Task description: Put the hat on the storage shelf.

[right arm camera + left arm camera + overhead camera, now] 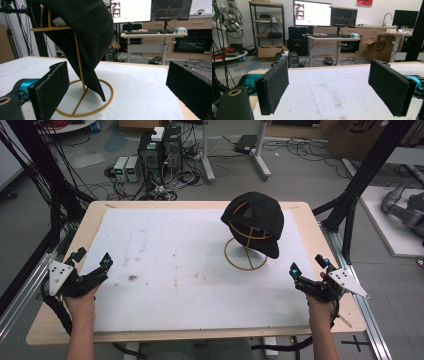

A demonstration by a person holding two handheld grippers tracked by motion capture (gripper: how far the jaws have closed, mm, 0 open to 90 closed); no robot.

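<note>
The black fabric baseball cap [255, 220] hangs on a gold wire stand with a ring base [245, 256], set on the right half of the white-covered worktop [165, 270], toward the far edge. What the coming move turns on is which hand is closer: the right tongs [309, 266] sit near the worktop's right edge, with the cap ahead of them and off to their left, while the left tongs [92, 260] rest at the near left corner, well apart from it across open white surface. So the right hand looks the better placed to reach. In the right gripper view the cap [82, 32] looms just ahead, tilted, its brim pointing down toward the ring base [85, 110] and the near right, so the cap's long axis slants downward from crown to brim rather than lying level. The right tongs [120, 95] are spread wide with nothing between the jaws. The left tongs [329, 87] are likewise spread and hold nothing, facing bare worktop. Neither pair touches the cap or the stand.
</note>
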